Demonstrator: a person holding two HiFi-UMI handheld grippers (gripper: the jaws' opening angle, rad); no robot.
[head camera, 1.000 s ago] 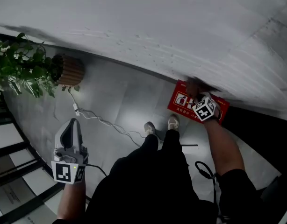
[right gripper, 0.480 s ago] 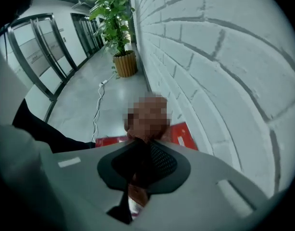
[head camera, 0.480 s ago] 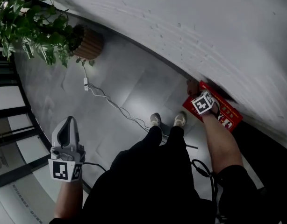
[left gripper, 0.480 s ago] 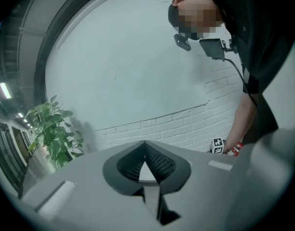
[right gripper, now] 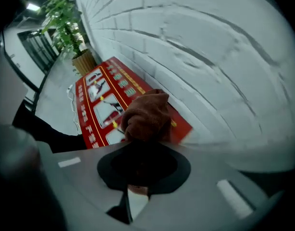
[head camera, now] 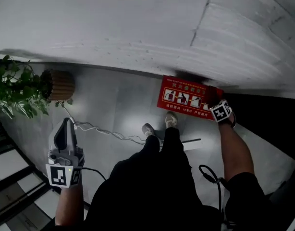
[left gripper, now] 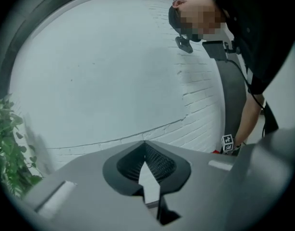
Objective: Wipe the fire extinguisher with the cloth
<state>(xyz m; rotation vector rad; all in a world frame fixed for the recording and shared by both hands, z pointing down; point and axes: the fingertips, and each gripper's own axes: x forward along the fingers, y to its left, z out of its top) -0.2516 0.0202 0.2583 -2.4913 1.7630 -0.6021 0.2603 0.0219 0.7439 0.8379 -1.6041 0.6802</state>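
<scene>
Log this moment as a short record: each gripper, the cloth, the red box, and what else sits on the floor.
right gripper: shut on the cloth
cloth: brown, bunched, against the red box near one end
red box: on the floor, along the white brick wall
left gripper: shut, empty, away from the box
floor: potted plant, white cable

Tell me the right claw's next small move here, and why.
Probably slide the right claw along the red fire extinguisher box toward the potted plant, pressing down. It is shut on the brown cloth, which sits at the box's end away from the plant, and the printed lid beyond it lies uncovered.
</scene>
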